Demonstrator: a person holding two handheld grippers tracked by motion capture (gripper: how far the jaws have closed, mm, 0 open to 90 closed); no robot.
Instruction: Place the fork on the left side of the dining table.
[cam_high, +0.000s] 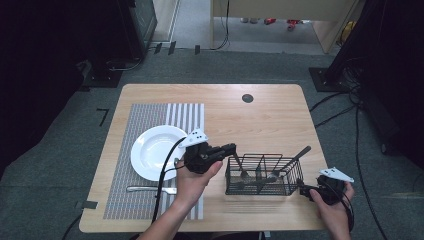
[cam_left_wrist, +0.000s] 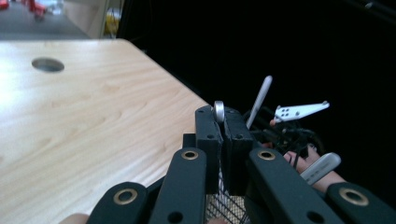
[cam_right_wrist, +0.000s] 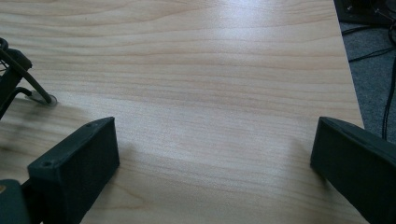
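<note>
The piece of cutlery (cam_left_wrist: 219, 111) in hand stands in the left end compartment of the black wire caddy (cam_high: 264, 175), and its rounded metal handle end is clamped between the jaws of the left hand-held gripper (cam_left_wrist: 223, 122). In the high view that gripper (cam_high: 231, 148) reaches in level over the caddy's left rim. The grip sits at the very tip of the handle, so a slip during a lift is the main risk; the piece would likely drop back into the caddy or onto the surface (cam_high: 270, 120). A lift at an angle could also catch the piece on the wire partitions and drag or tip the light caddy.

The right hand-held gripper (cam_high: 306, 192) rests at the caddy's right end with its jaws wide apart and nothing between them. Whether it touches the wire cannot be told, so the caddy may be unsteadied.

Other handles (cam_high: 295, 157) lean out to the right and could be knocked. A white plate (cam_high: 150, 155) and a knife (cam_high: 150, 189) lie on the striped mat (cam_high: 150, 115), near the left forearm's path.

The working end of the clamped piece is hidden inside the caddy, so whether it is a fork or spoon cannot be told. The caddy's remaining contents are too small to identify.
</note>
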